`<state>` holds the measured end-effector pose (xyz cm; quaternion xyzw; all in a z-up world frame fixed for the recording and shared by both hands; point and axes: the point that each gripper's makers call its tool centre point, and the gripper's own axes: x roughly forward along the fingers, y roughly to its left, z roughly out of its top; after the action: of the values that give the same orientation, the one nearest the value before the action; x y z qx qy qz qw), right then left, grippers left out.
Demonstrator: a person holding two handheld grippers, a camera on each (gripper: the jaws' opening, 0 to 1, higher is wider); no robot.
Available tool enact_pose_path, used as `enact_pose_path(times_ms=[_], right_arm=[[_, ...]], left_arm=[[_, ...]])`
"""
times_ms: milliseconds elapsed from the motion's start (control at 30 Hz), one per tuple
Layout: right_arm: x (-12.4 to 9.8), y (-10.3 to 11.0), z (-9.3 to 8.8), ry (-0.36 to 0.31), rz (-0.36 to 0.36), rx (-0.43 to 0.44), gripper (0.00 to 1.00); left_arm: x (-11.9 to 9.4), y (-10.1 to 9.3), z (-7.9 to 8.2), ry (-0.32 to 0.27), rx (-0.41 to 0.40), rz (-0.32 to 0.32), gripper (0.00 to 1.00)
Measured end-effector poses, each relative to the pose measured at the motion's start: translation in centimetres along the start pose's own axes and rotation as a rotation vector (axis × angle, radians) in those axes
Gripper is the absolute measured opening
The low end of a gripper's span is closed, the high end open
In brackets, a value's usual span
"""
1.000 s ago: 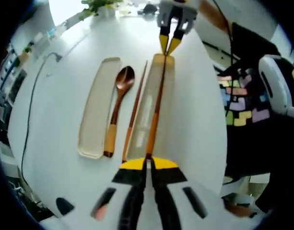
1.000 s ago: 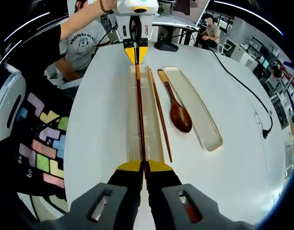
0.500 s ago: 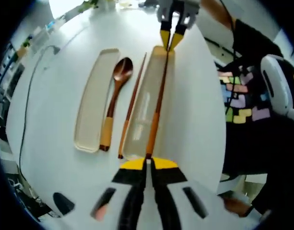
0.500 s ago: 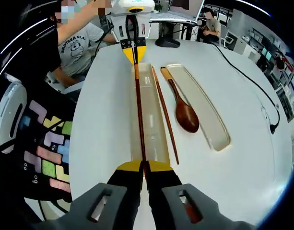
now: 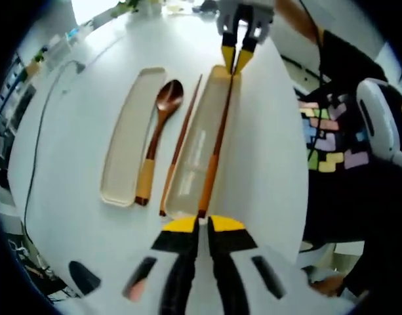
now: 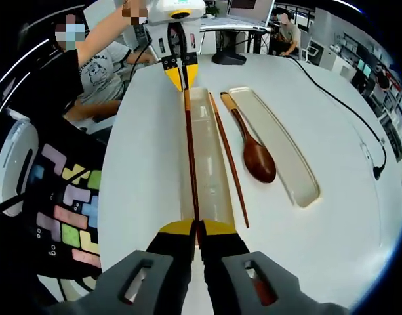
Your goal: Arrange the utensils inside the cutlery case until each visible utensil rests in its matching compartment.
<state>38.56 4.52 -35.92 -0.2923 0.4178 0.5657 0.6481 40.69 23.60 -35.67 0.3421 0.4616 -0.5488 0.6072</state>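
Round white table [image 5: 76, 131] bearing a translucent cutlery case [image 5: 201, 147], its cream lid [image 5: 128, 141] lying well apart to one side. Between lid and case, on the tabletop: a wooden spoon [image 5: 158, 134] and a loose chopstick [image 5: 181, 144] just beside the case wall. Over the case, a second chopstick [image 5: 217, 141] stretched lengthwise, pinched at one end by the closed left gripper [image 5: 202, 226] and at the far end, apparently, by the closed right gripper [image 6: 195, 230].
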Motion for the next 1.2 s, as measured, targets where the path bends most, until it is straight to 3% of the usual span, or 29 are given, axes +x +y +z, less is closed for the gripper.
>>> enact_pose_path(times_ms=[767,1200], right_arm=[[0.3,-0.4,0.8,0.003,0.003,0.013,0.02],[0.8,-0.9,0.8,-0.013,0.002,0.034,0.02]], left_arm=[[-0.4,1.2,-0.2,-0.035,-0.057,0.042,0.08],[-0.1,1.3,0.9,-0.084,-0.067,0.04,0.09]])
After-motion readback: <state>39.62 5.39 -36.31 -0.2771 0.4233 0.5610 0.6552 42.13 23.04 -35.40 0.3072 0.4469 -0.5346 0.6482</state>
